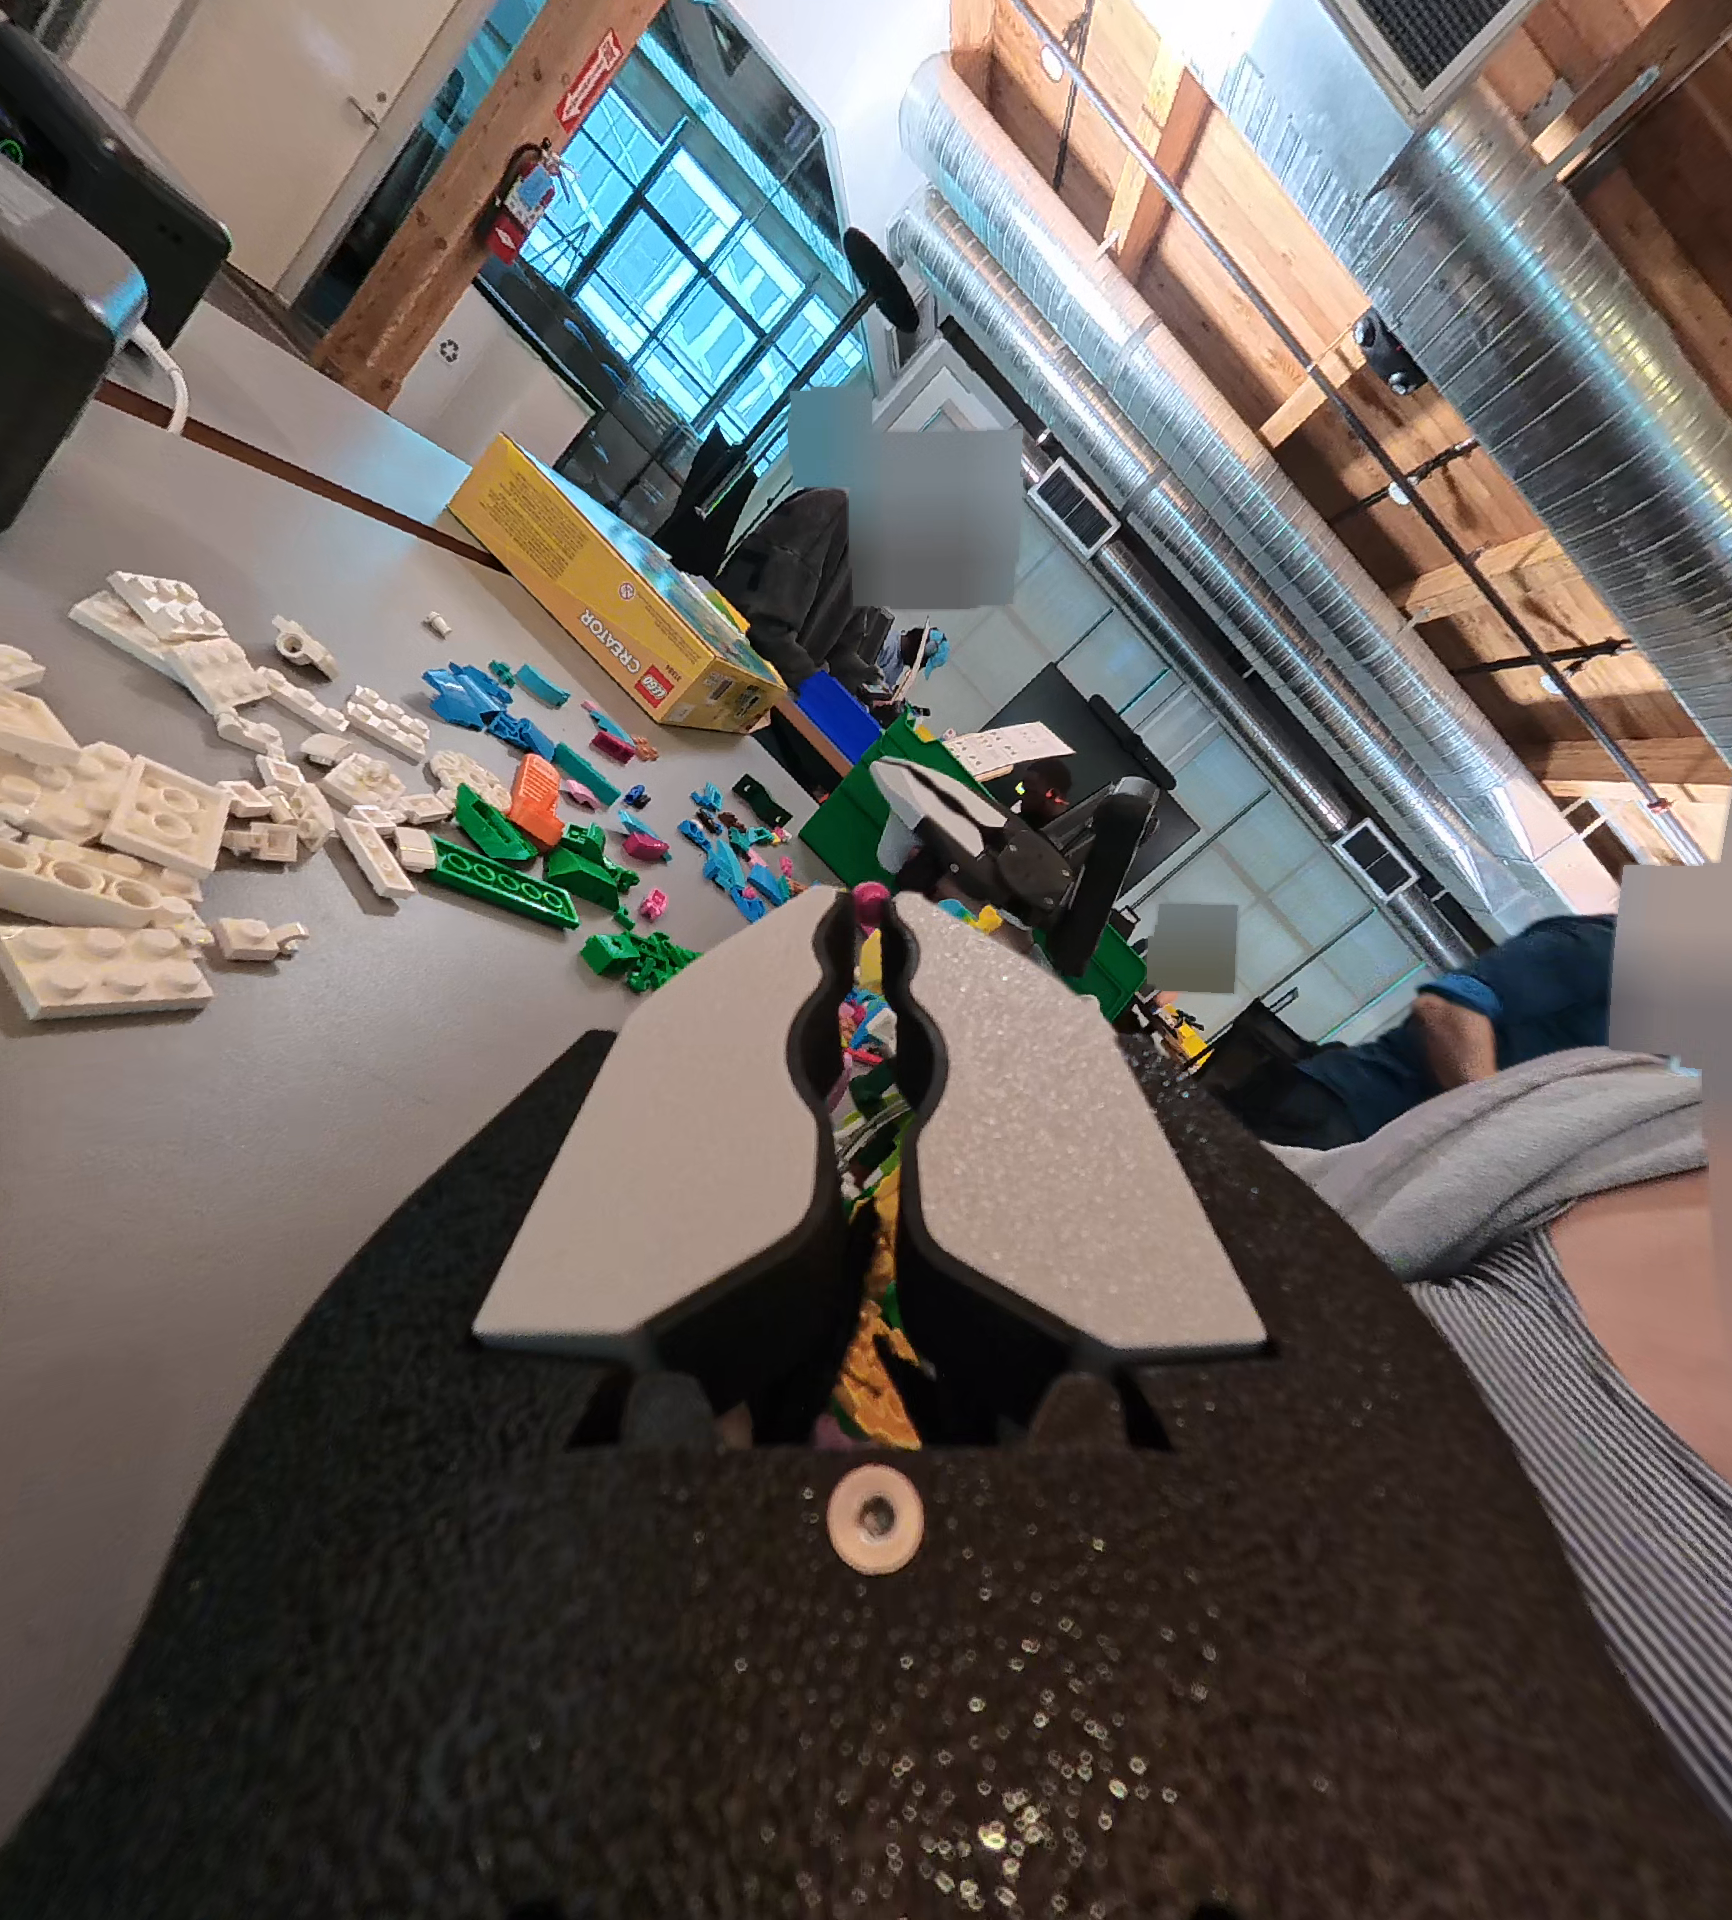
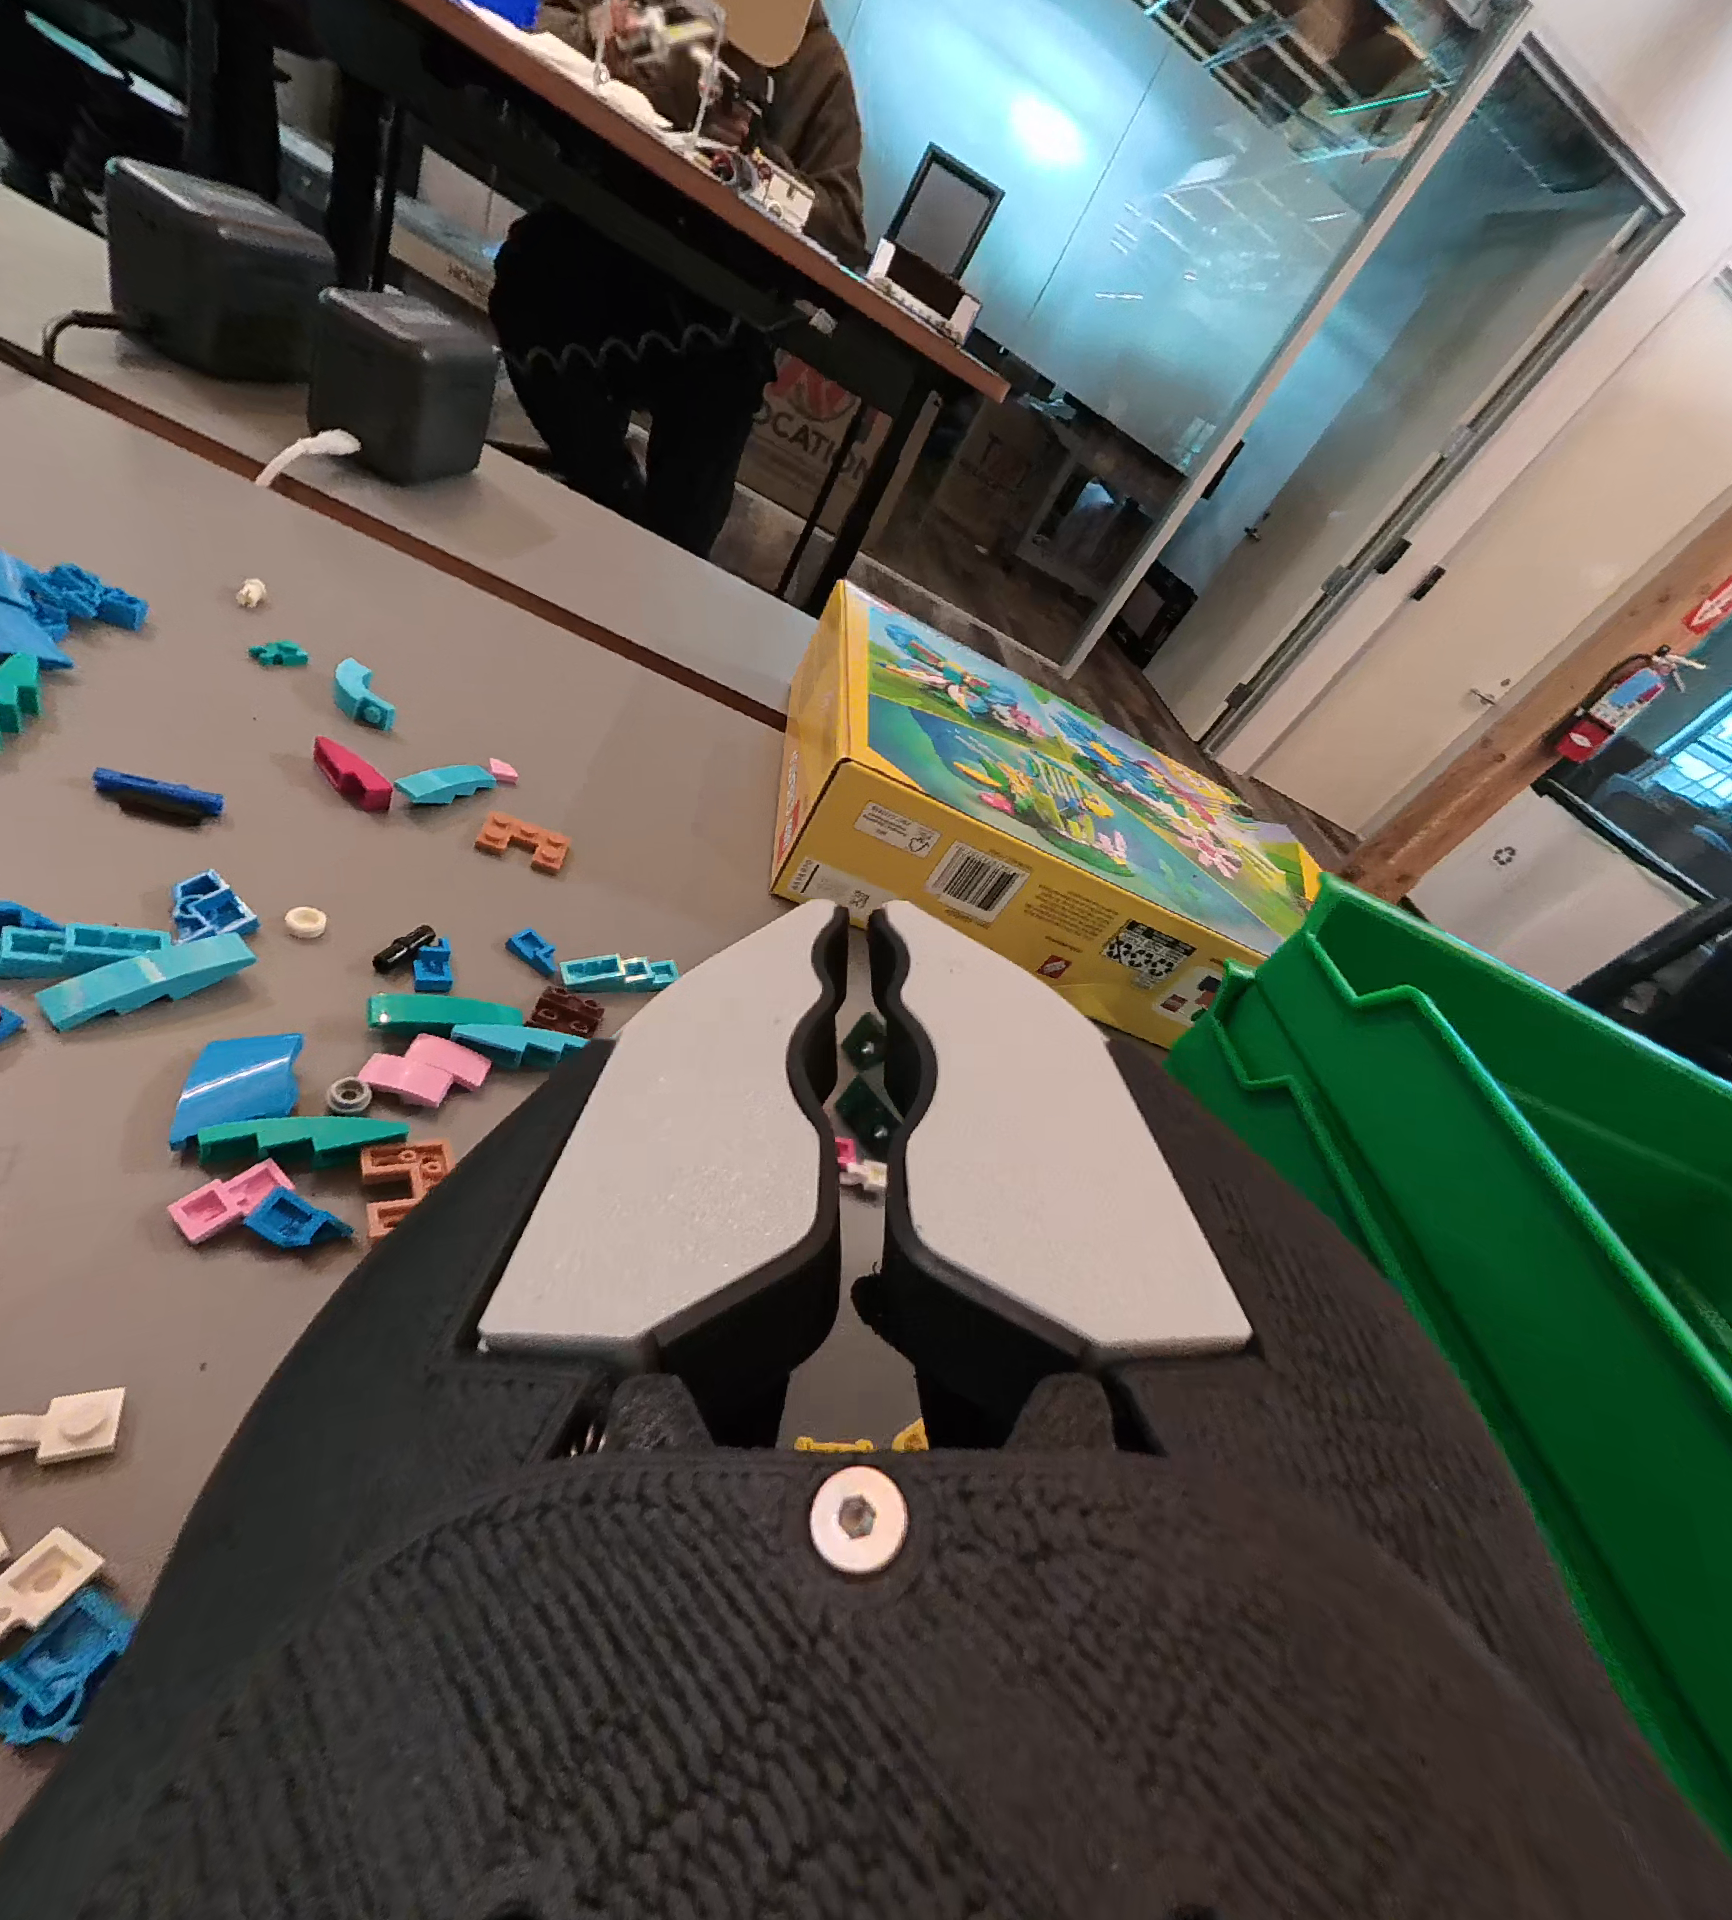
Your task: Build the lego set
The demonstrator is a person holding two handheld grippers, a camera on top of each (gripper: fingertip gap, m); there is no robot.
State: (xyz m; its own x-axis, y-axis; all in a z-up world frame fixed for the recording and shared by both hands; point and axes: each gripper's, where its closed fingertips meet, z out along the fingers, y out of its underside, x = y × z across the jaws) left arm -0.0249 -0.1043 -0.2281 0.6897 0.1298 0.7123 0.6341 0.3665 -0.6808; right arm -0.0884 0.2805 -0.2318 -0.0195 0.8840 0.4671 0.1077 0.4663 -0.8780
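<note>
Pinching a small pink stud (image 1: 870, 902) at its tips, your left gripper (image 1: 872, 914) is nearly closed. Your right gripper (image 2: 857, 920) is nearly closed on nothing. Beyond, loose bricks (image 2: 218, 1081) cover the table (image 2: 633, 790): light, rigid, slick. Grip each across its flat sides, squarely; it likely pivots otherwise.

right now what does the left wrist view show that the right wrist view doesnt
Only the left wrist view: the heap of white plastic bricks and a small magenta piece pinched at the left gripper tips. Only the right wrist view: the right gripper nearly shut, empty. Both share: the yellow cardboard set box and the green plastic bin.
</note>
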